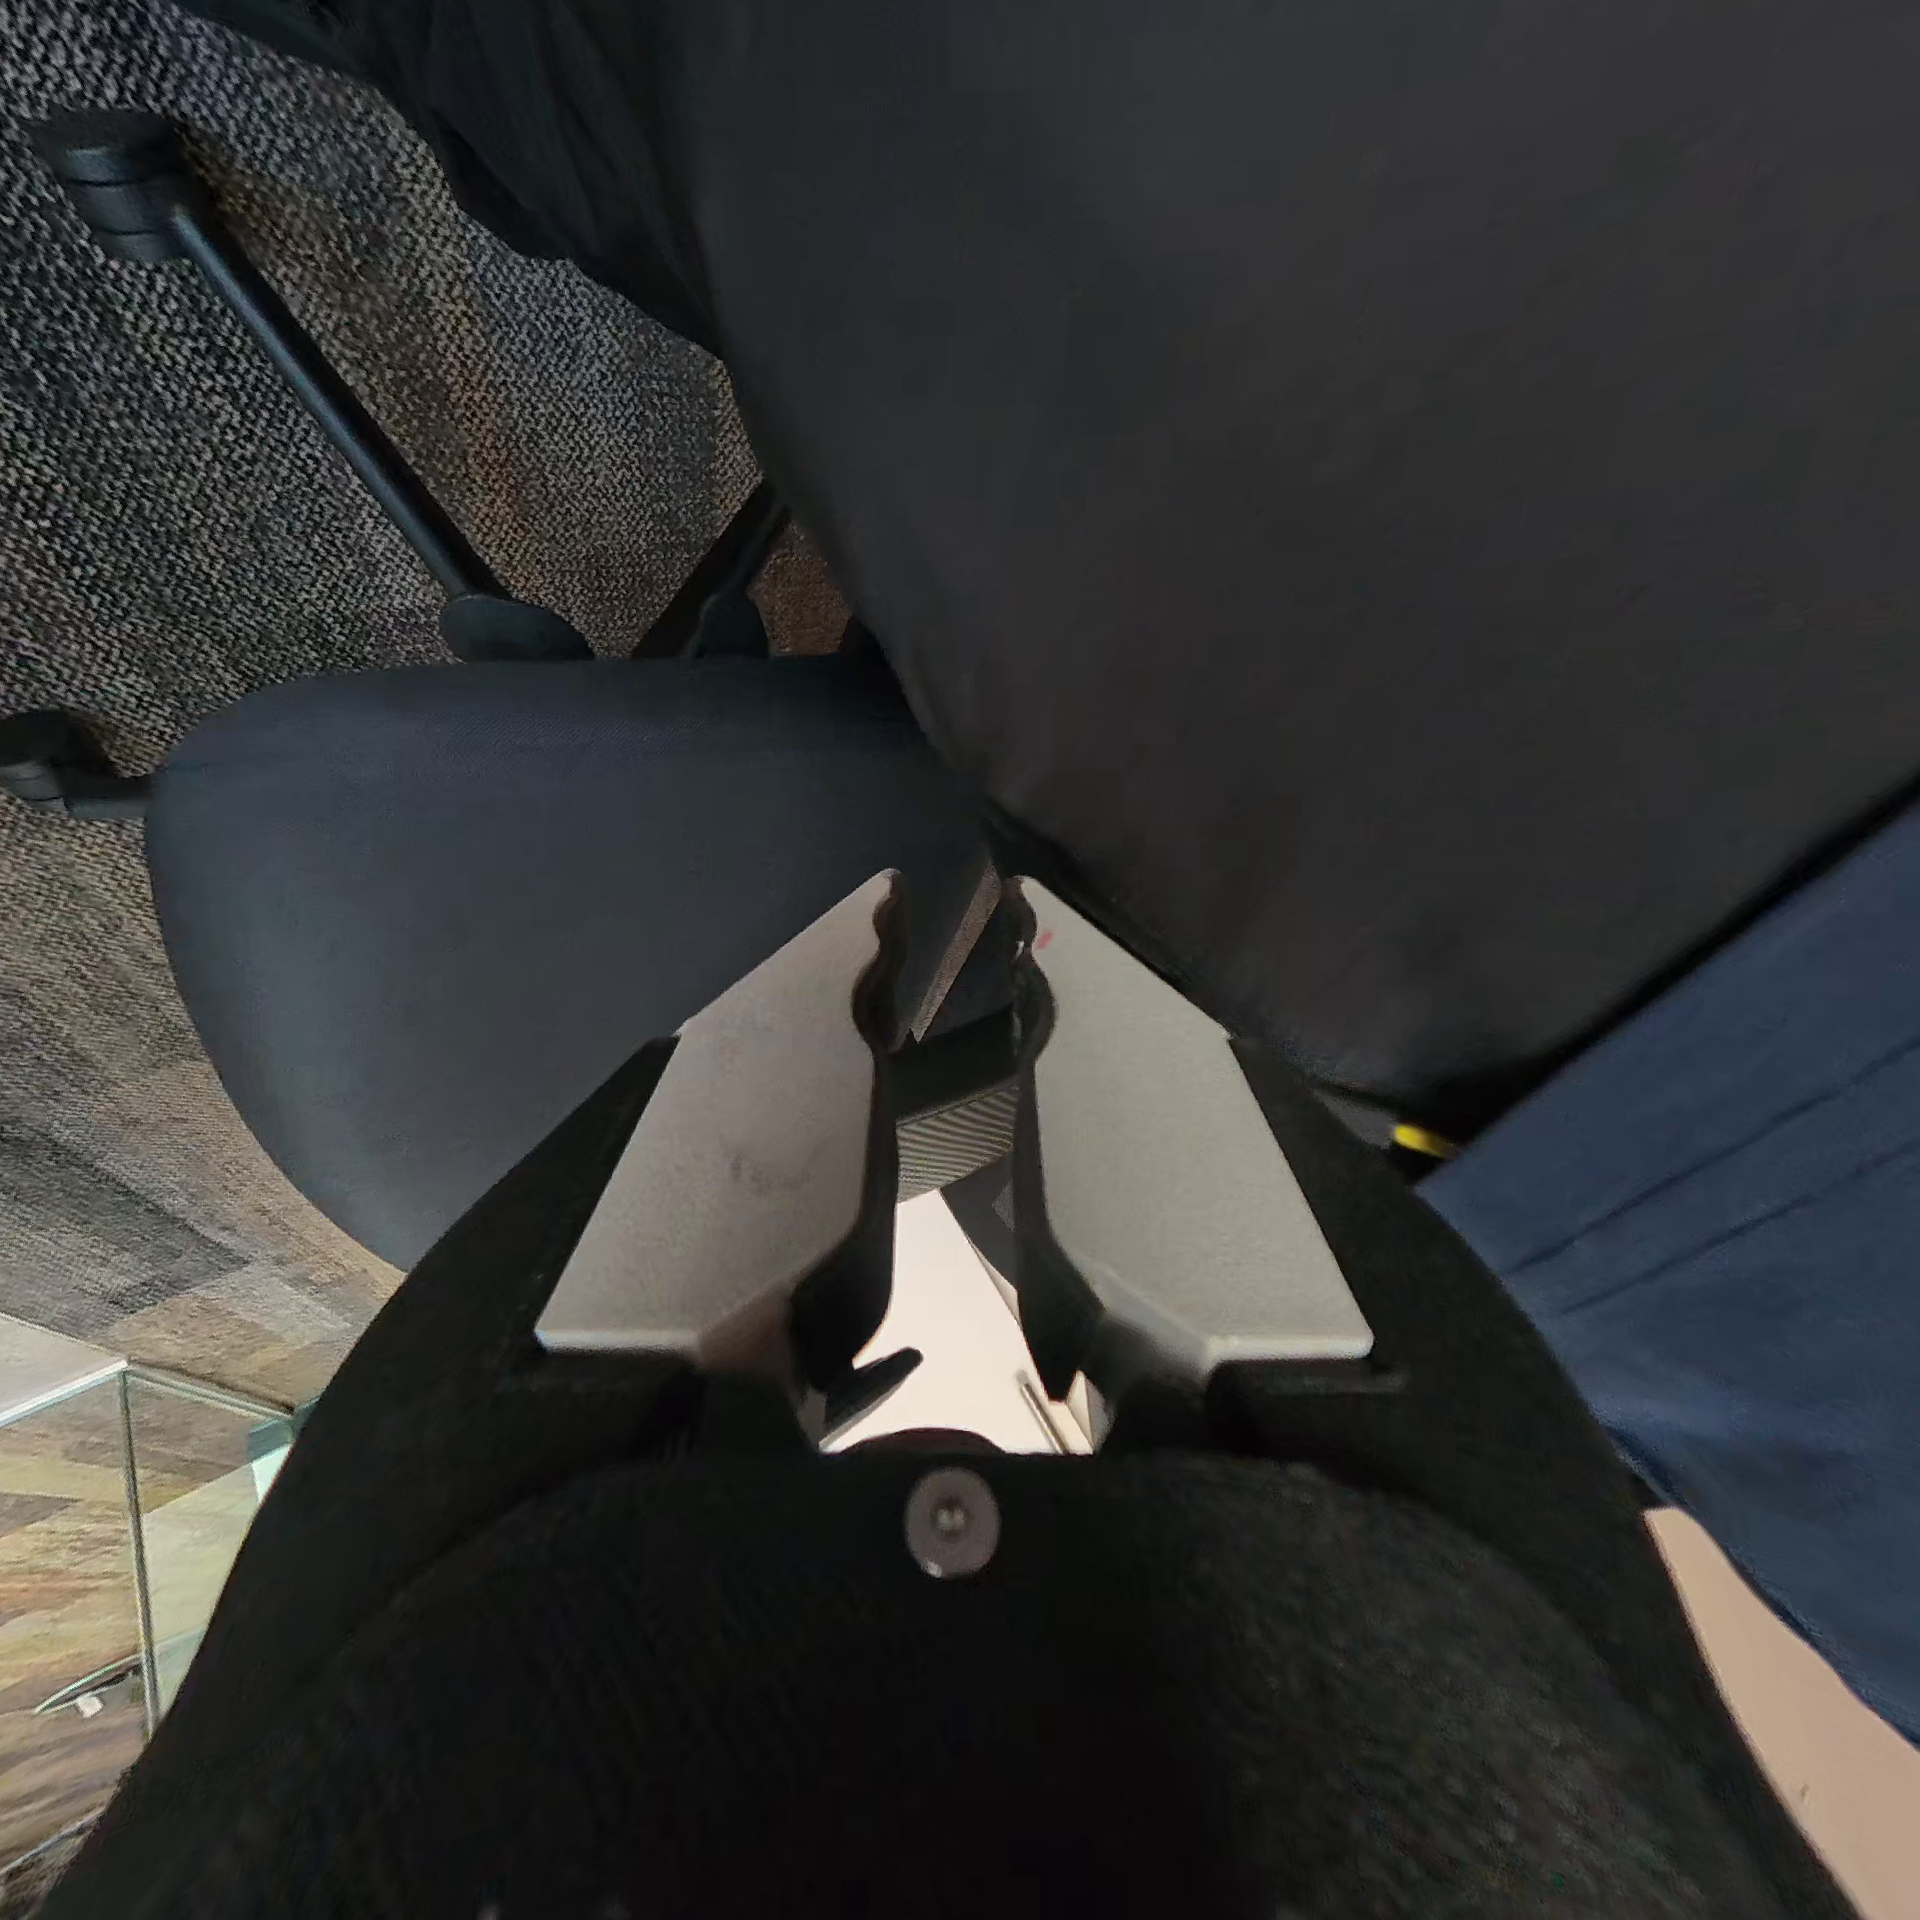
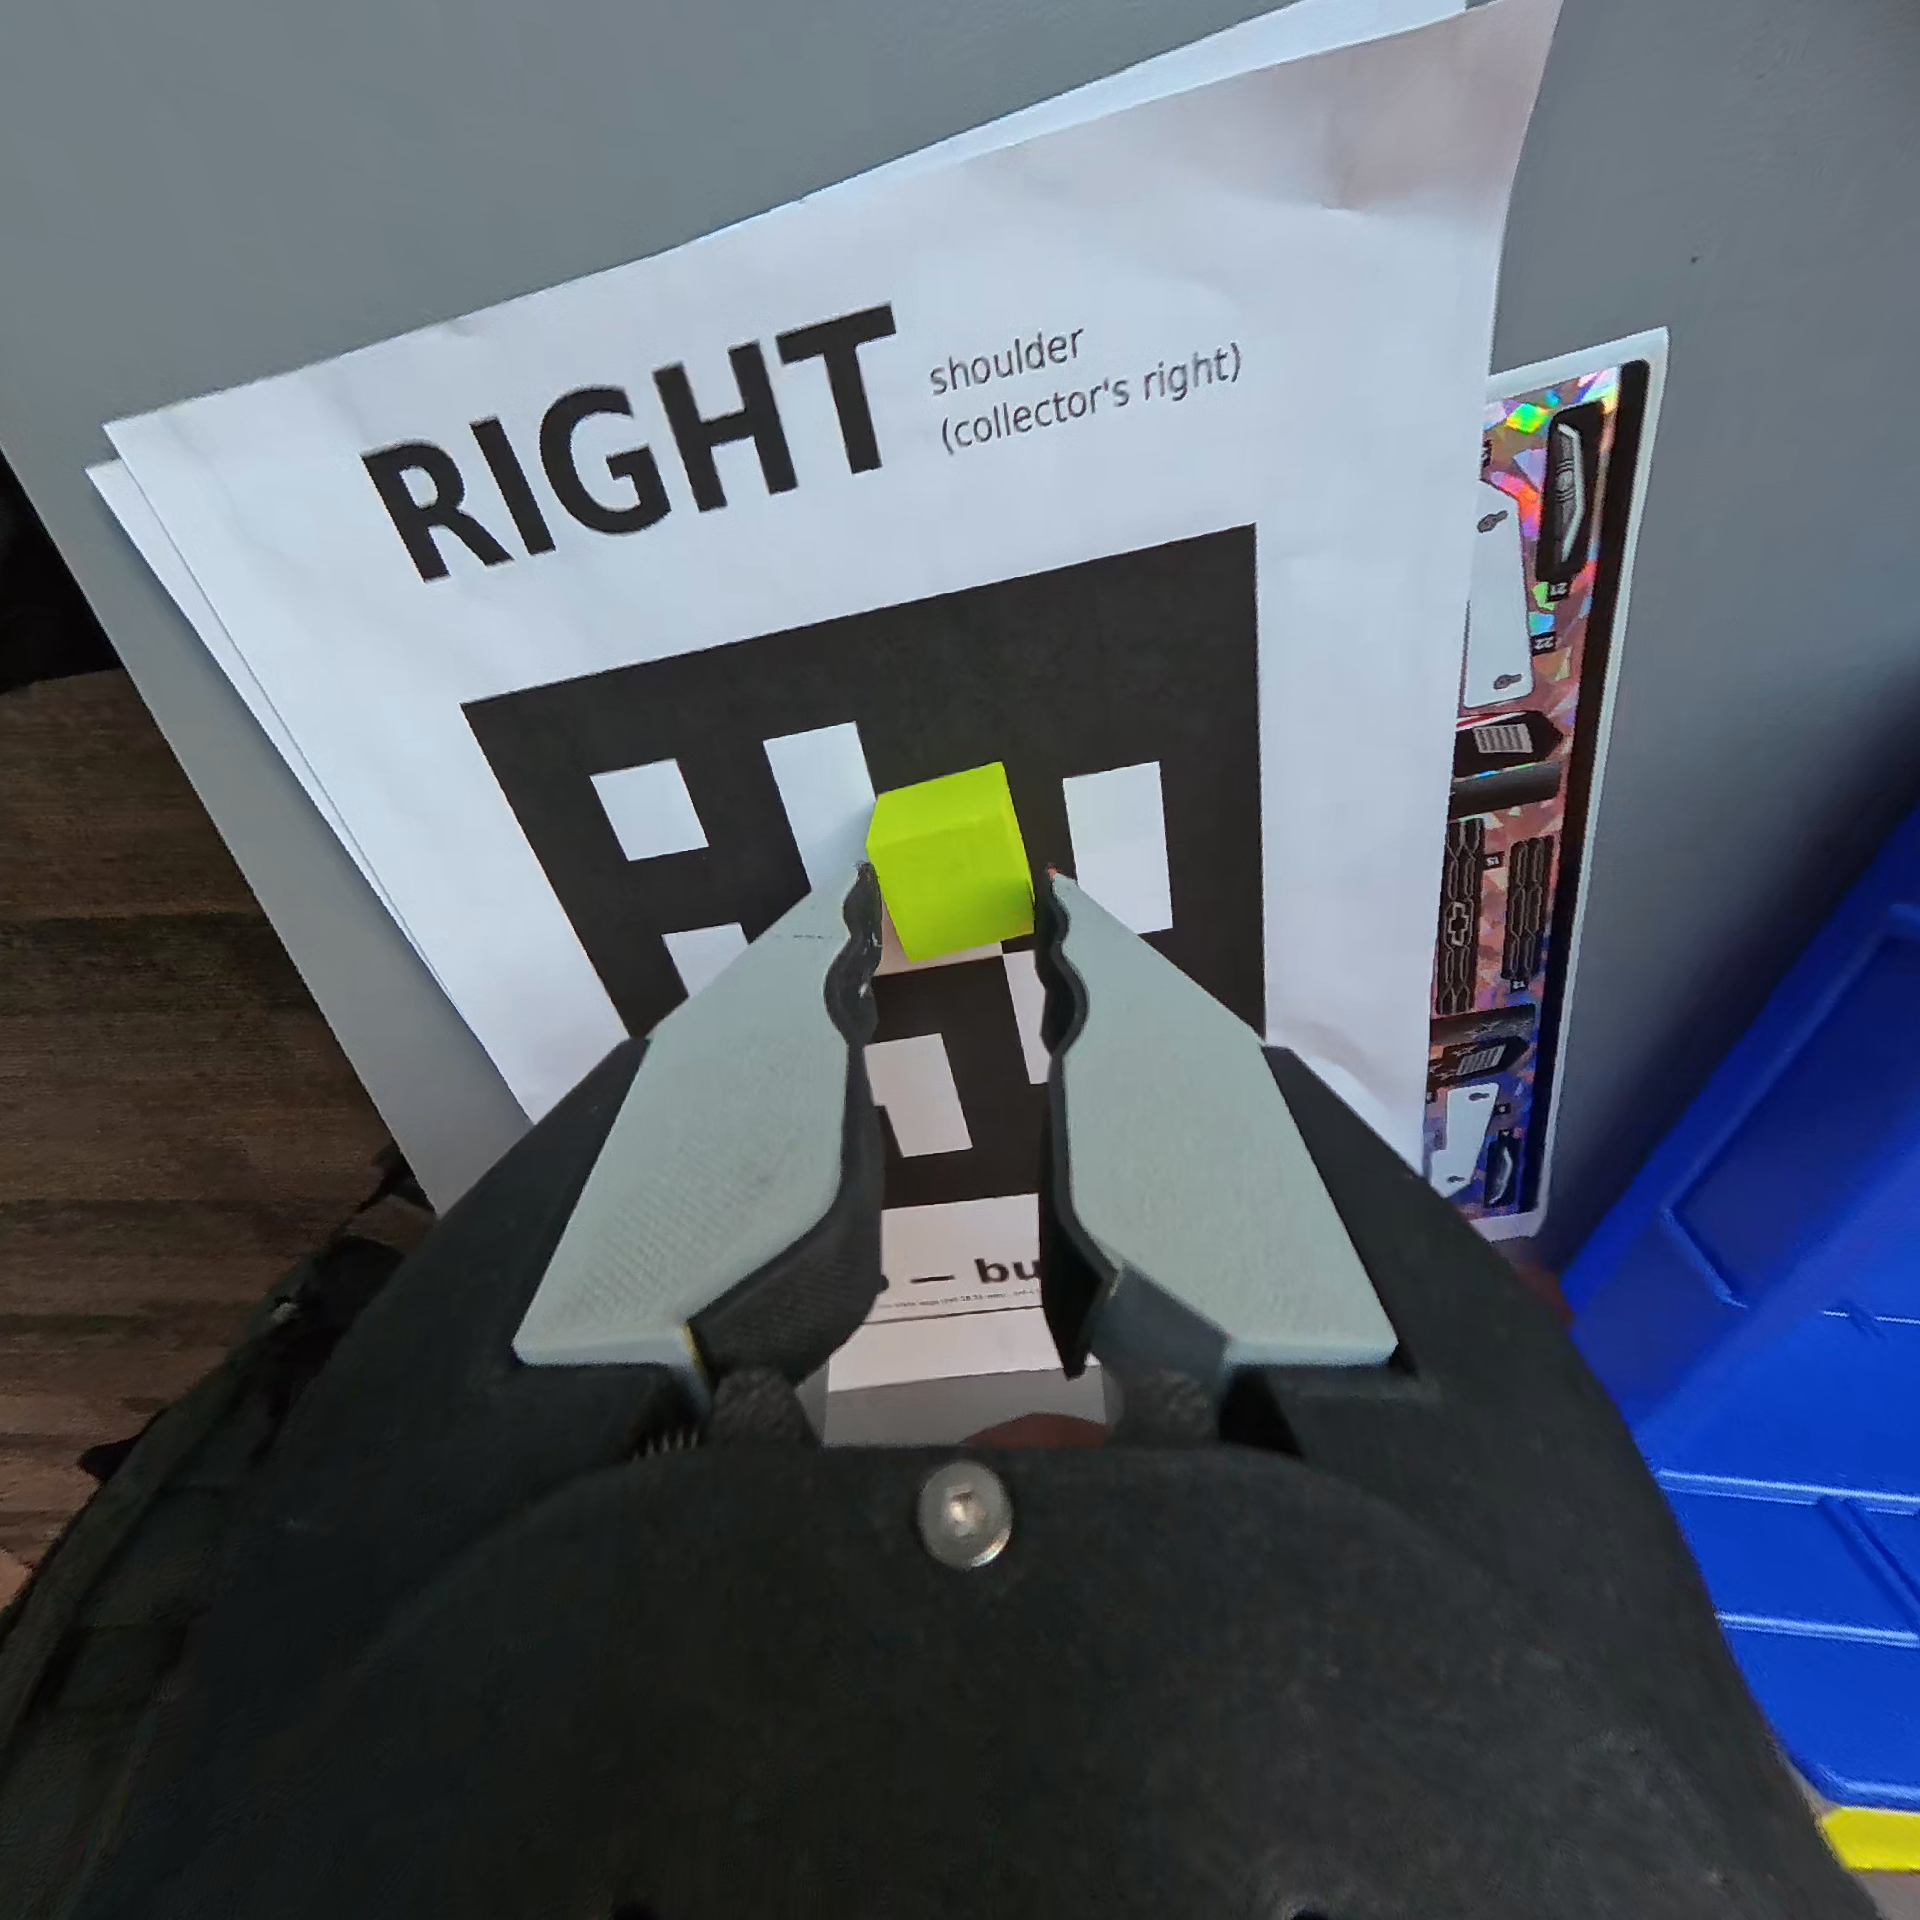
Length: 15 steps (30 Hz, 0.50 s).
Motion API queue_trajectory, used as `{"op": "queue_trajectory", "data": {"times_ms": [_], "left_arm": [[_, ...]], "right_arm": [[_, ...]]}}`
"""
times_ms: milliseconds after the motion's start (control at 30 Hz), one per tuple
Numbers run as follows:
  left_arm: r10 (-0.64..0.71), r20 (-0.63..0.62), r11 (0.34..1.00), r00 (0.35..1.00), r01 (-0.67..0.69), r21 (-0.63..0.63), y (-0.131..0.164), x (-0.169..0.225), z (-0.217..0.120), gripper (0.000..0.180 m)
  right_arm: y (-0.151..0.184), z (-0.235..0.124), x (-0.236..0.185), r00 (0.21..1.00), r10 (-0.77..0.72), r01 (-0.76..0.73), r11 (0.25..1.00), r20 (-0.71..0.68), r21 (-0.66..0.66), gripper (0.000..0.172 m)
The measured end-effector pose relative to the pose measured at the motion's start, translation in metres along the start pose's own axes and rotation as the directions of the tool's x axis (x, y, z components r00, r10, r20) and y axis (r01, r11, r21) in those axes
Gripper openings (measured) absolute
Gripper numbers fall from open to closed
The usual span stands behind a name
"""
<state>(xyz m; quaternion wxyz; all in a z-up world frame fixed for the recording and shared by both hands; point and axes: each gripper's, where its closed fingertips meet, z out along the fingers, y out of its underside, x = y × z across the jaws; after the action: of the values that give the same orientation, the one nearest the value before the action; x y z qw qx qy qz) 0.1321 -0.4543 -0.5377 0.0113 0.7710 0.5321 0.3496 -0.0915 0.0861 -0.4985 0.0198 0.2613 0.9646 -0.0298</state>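
Right gripper (image 2: 954,883): fingertips closed on a lime-green plastic cube (image 2: 948,862), held before a white printed paper sheet (image 2: 727,436).
Left gripper (image 1: 954,935): jaws narrowly apart; grasp cannot be told; nearest a dark fabric chair seat (image 1: 499,883).

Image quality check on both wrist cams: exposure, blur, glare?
Left wrist view: dim, dark fabric nearly featureless, white patch behind the jaws blown out. Right wrist view: evenly lit, green cube and printed sheet sharp, blue bin smeared at the edge, foil sticker sheet glinting.

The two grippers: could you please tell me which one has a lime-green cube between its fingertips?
The right gripper: the lime-green cube sits between its fingertips; the left gripper shows only dark shapes there.
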Motion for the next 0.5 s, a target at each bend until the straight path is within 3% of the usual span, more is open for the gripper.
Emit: {"op": "queue_trajectory", "data": {"times_ms": [233,500], "left_arm": [[0.003,-0.013,1.0,1.0,-0.002,0.014,-0.003,0.001,0.004,0.016],[-0.021,-0.036,0.999,0.999,0.022,0.035,0.0,-0.005,0.01,0.016]], "right_arm": [[-0.045,-0.037,0.024,0.967,0.246,-0.255,0.947,0.074,0.193,0.027],[-0.15,-0.137,0.087,0.935,0.337,-0.353,0.848,0.112,0.395,0.027]]}}
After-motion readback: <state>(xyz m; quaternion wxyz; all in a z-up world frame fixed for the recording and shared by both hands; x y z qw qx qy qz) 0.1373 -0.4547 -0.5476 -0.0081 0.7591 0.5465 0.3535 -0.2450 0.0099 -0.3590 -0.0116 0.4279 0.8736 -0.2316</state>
